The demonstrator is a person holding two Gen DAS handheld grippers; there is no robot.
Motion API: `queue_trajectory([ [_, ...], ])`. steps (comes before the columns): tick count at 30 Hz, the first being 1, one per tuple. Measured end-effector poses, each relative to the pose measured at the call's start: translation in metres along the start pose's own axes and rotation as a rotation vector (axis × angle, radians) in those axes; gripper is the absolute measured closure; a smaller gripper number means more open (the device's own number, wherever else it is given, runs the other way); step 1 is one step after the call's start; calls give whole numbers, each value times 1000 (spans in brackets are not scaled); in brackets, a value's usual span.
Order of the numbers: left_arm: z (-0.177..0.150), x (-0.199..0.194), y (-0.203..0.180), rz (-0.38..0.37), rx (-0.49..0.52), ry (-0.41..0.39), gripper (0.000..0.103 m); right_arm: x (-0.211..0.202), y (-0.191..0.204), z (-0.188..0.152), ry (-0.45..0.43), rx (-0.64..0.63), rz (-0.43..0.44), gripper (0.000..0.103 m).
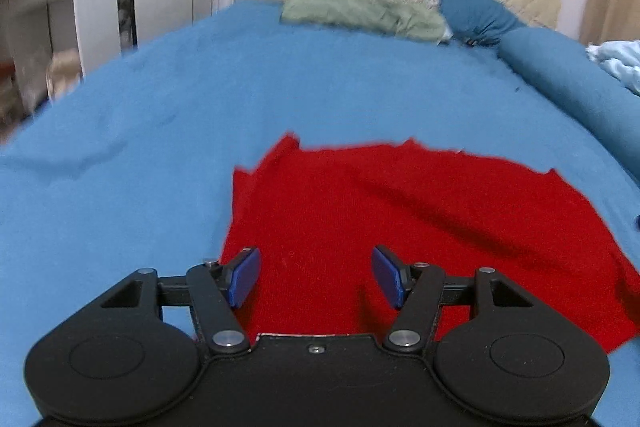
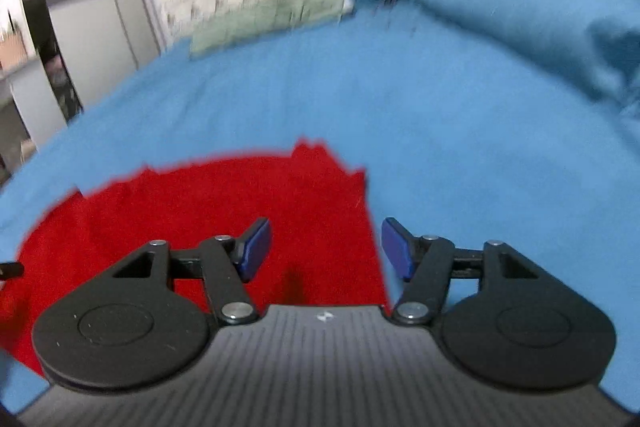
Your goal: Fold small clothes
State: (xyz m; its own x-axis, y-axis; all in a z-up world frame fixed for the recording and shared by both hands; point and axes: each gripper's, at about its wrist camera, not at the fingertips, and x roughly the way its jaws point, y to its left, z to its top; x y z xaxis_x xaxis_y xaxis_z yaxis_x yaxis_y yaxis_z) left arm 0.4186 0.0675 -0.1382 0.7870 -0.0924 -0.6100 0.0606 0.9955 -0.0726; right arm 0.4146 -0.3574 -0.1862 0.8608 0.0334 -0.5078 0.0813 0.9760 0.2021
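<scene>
Both claws over the red cloth [image 1: 400,219] on the bed [image 1: 160,99].
Left claw [image 1: 316,277] and right claw [image 2: 326,249] hang spread and empty near opposite side edges, seemingly to grip both for folding.

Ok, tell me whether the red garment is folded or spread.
Mostly spread: the red garment lies flat on the blue bedsheet, with only creases and uneven edges showing.

Gripper body hides red garment [image 1: 360,211] near edge.
</scene>
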Motion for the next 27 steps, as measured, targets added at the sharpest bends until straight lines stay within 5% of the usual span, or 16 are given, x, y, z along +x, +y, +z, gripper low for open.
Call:
queue_trajectory([
  [2,1,-20,-12,-10,14,-28,27,-36,-5,3,-27,9,-27,6],
  [4,2,-28,-24,-34,10,-36,6,-63,-11,-2,-16,16,-52,5],
  [10,0,-6,-78,-121,8,-18,4,-68,-25,-43,103,36,-88,6],
  [13,0,13,-93,-125,9,-6,4,-58,-29,-59,93,51,-87,8],
  [23,-7,65,-102,-105,35,102,4,-14,-9,-73,97,-52,-66,34],
  [27,-15,74,-100,-89,58,138,1,-8,-5,-69,111,-33,-53,62],
])
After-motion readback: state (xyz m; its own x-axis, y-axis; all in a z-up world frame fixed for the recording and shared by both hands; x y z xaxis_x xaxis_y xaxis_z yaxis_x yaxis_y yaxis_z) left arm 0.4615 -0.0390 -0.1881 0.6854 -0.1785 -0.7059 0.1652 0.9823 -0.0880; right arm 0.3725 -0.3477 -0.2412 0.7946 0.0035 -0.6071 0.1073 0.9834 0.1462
